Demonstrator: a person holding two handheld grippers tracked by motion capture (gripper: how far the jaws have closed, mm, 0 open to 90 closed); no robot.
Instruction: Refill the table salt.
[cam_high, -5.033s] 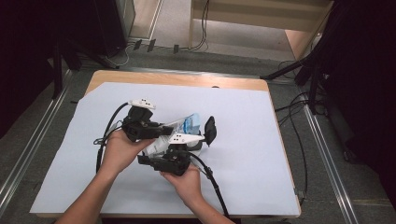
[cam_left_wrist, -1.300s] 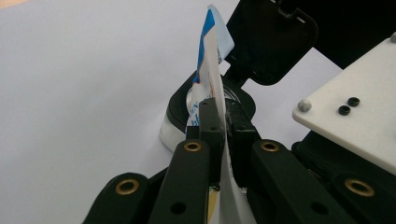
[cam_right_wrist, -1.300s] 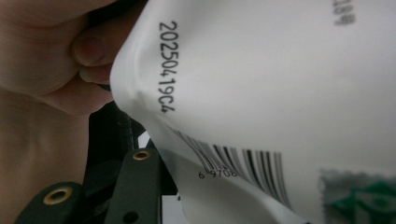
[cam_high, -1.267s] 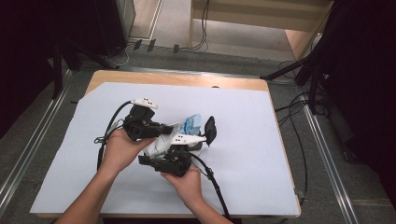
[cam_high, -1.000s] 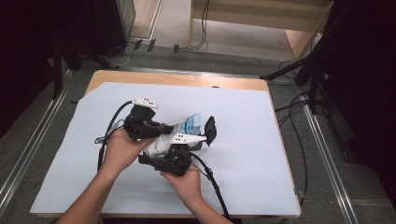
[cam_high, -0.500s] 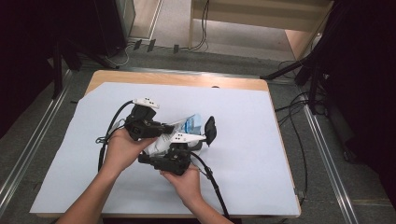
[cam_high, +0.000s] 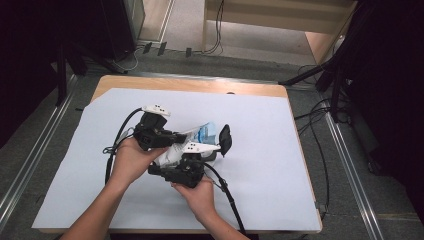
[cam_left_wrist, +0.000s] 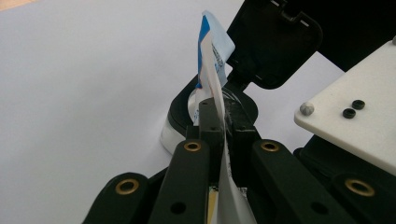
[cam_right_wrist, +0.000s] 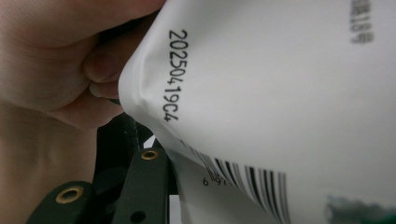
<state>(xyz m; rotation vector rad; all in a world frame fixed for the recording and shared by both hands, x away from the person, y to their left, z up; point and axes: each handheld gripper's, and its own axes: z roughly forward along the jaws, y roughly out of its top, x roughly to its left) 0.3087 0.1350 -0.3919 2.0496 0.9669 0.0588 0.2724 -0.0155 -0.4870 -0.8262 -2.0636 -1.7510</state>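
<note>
A white and blue pouch (cam_high: 202, 134) hangs between both hands over the middle of the table. My left gripper (cam_high: 182, 136) is shut on the pouch's thin edge, and in the left gripper view the jaws (cam_left_wrist: 223, 116) pinch the pouch (cam_left_wrist: 212, 56) flat. Just beyond stands a round black container (cam_left_wrist: 180, 126) with a white base and its flip lid (cam_high: 225, 140) raised. My right gripper (cam_high: 212, 154) reaches to that container and grips it. In the right gripper view the pouch (cam_right_wrist: 280, 93), with barcode and date code, covers the jaws except one finger (cam_right_wrist: 142, 186).
A white sheet (cam_high: 280, 165) covers the wooden table. The cables (cam_high: 227, 200) of both grippers trail toward the near edge. Metal rails and dark stands flank the table on the floor.
</note>
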